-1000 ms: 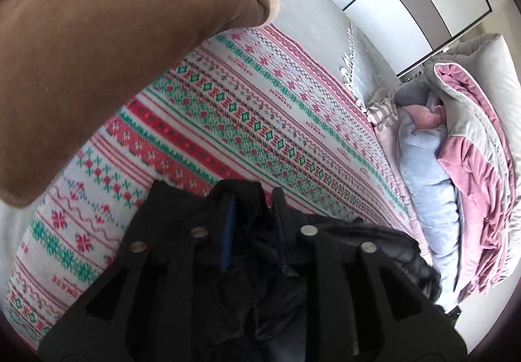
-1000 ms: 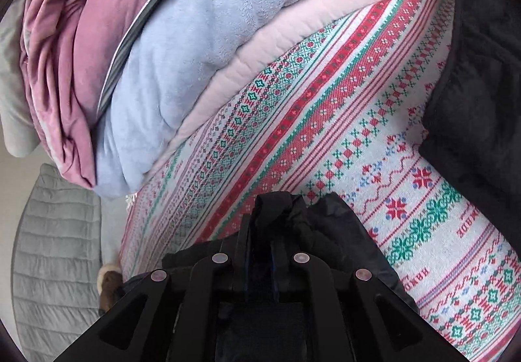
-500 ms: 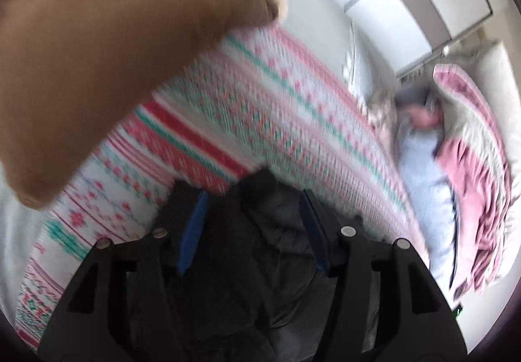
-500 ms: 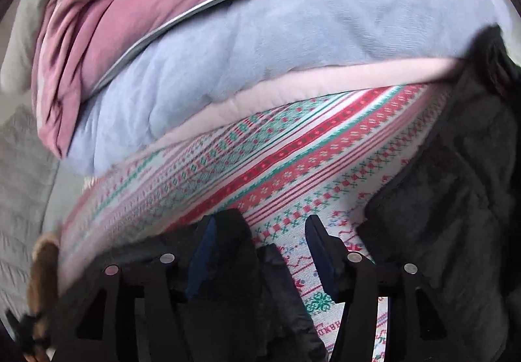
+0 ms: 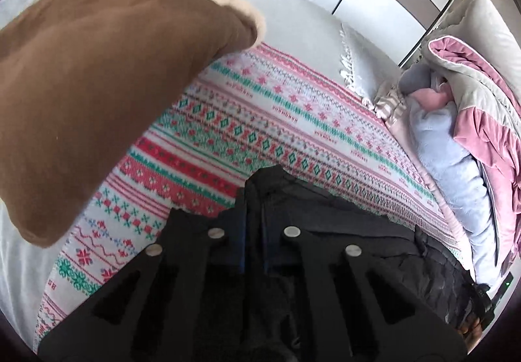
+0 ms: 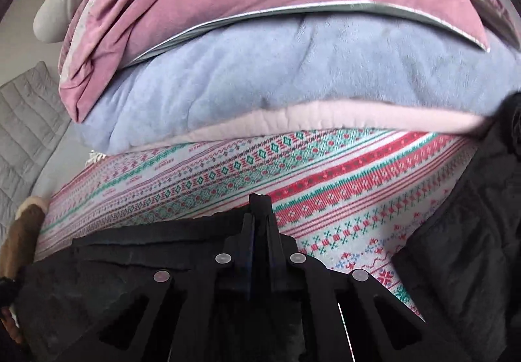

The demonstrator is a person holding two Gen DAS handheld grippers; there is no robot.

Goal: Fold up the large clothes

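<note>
A black padded jacket point(image 5: 342, 218) lies on a patterned knit blanket point(image 5: 247, 134) spread over the bed. Beyond the blanket's far edge sits a pile of folded fleece blankets and quilts point(image 6: 260, 69), and a brown fleece-trimmed garment point(image 5: 97, 85) lies at the blanket's left side.

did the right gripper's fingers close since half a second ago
Yes. The right gripper stood open with patterned blanket showing between its fingers; now they are pinched together on black garment, with the blanket showing only beyond and beside them.
</note>
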